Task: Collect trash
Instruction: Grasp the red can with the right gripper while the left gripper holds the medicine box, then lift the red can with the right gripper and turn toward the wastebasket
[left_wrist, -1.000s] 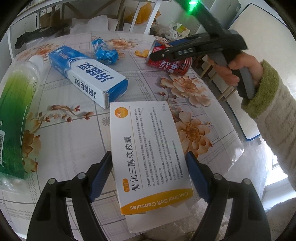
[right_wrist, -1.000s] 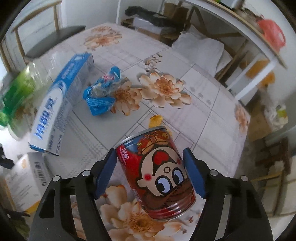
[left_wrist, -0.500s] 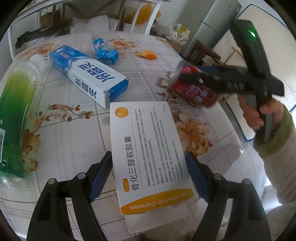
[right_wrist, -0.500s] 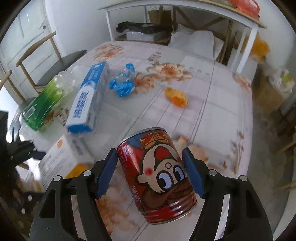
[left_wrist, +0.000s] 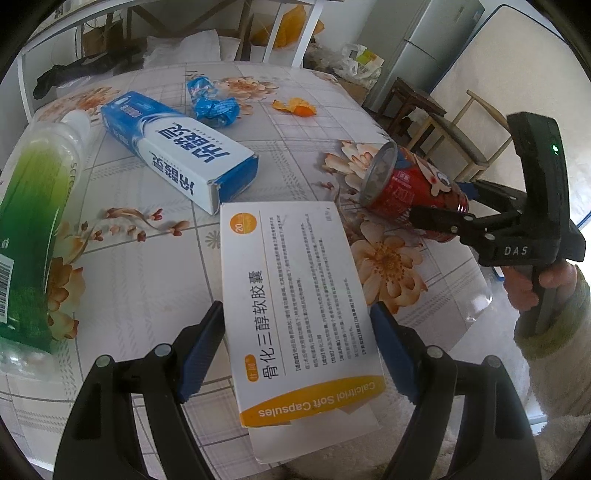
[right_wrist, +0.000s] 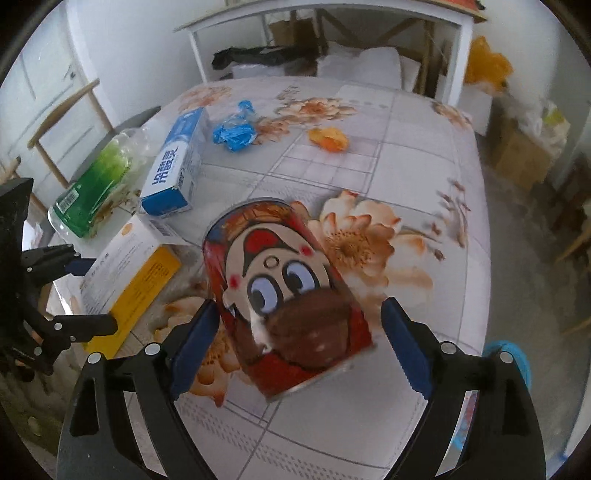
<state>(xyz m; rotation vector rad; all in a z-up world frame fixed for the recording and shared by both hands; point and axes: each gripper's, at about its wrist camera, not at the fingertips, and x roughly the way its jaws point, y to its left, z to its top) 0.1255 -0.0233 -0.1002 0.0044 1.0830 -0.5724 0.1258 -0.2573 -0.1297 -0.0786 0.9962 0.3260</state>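
Now, right gripper (right_wrist: 295, 347): jaws opening; red can (right_wrist: 284, 295) between them, right pad clear of it.
Left gripper (left_wrist: 297, 354): pads flank the white capsule box (left_wrist: 295, 295); contact not discernible.
Can position: tilted over the floral table (right_wrist: 424, 155) edge, right of the box.
Can axis: rim toward the box, base toward the right gripper.
Risk: the released can may roll off the edge.

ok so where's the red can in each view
Left wrist: red can at right of centre, tilted, in front of the right gripper, whose jaws are opening.
Right wrist: can at lower centre, between the blue pads, a gap on its right.
Shared landmark: blue toothpaste box, upper left in both.
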